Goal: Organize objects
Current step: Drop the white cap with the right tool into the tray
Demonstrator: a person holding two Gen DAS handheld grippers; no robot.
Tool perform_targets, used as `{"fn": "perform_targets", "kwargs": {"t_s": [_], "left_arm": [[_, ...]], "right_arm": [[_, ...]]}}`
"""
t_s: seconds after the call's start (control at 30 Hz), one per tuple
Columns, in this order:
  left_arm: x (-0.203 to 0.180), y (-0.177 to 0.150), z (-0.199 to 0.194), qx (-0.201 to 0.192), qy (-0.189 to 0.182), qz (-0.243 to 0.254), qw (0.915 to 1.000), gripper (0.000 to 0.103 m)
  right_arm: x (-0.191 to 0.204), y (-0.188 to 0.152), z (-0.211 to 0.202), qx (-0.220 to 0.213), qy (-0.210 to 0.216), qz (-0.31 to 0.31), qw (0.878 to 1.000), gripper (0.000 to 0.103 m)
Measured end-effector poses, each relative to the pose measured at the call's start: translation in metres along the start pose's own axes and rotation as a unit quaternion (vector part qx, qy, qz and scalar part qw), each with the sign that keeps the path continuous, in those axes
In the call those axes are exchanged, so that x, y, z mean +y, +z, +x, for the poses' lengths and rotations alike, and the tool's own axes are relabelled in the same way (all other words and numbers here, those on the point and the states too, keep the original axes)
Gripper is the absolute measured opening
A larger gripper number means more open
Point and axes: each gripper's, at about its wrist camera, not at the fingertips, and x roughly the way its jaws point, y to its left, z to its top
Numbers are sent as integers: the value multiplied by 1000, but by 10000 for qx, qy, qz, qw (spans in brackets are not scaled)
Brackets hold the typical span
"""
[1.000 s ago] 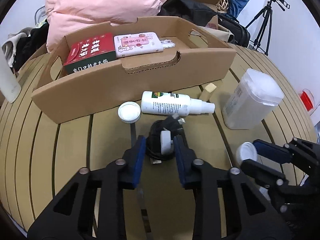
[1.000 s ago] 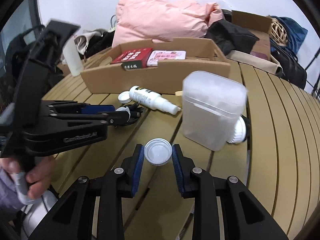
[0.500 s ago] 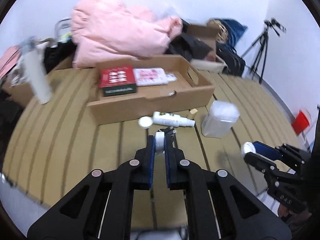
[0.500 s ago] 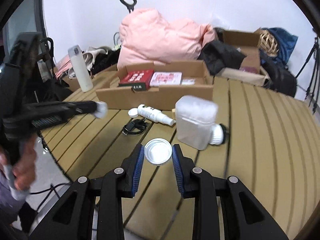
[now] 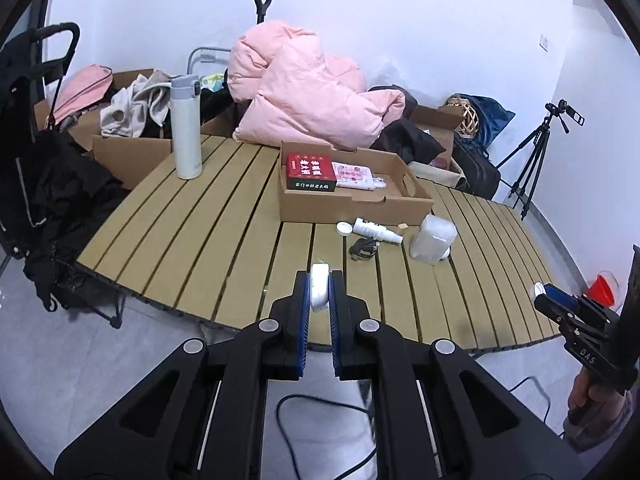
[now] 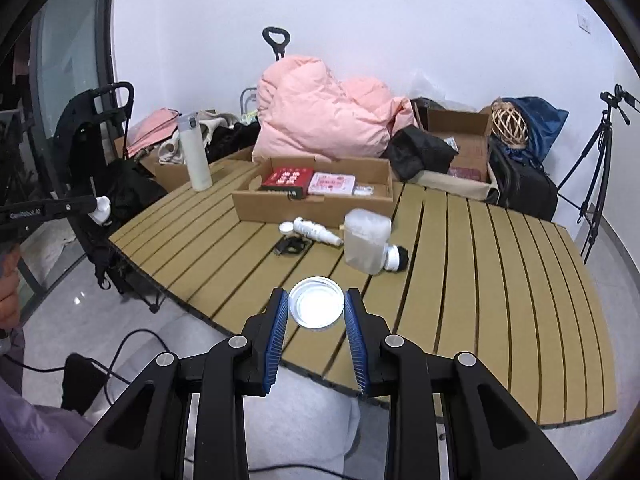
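Note:
My left gripper (image 5: 319,300) is shut on a small white charger plug (image 5: 320,286), held above the near table edge. My right gripper (image 6: 317,309) is shut on a round white lid (image 6: 317,307), also above the near edge. On the slatted table (image 5: 224,240) lie a white spray bottle (image 5: 374,230), a white cap (image 5: 344,228), a black cable coil (image 5: 362,248) and a clear plastic container (image 5: 432,239). The cardboard tray (image 5: 352,200) holds a red box (image 5: 311,172) and a pink packet (image 5: 354,174).
A white thermos (image 5: 185,132) stands at the table's far left. A pink duvet (image 5: 312,100) and bags pile up behind the tray. A tripod (image 5: 536,160) stands at right. A black-and-white jar (image 6: 394,258) lies beside the container. Cables lie on the floor.
Both grippers have pulled far back and up from the table, each still holding its item. The white plug has come off the black cable coil, which stays on the table.

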Motion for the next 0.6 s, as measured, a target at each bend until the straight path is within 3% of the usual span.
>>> {"fn": "perform_targets", "kwargs": {"t_s": [0.07,0.17,0.33,0.4,0.47,0.6], "left_arm": [[-2,6,15,175,-254,-39,9995,6],[-14,47,54,563,-984,7,9936,6],[-57,136,129,705,-1085,563,9900,6],[-77,163,181,915,-1127,688,9870,6],[-95,176,248,1243,-1047,696,9843,6],[-108,179,362,1942,-1293,216,9722,6]], "right_arm": [[-3,7,4,-75,99,80,9999,32],[-17,33,13,-190,158,108,9996,32],[-56,127,65,-114,250,-168,9995,32],[-80,171,114,129,153,-100,9997,32],[-98,202,179,565,316,104,9978,32],[-121,224,302,1367,186,326,9899,32]]}}
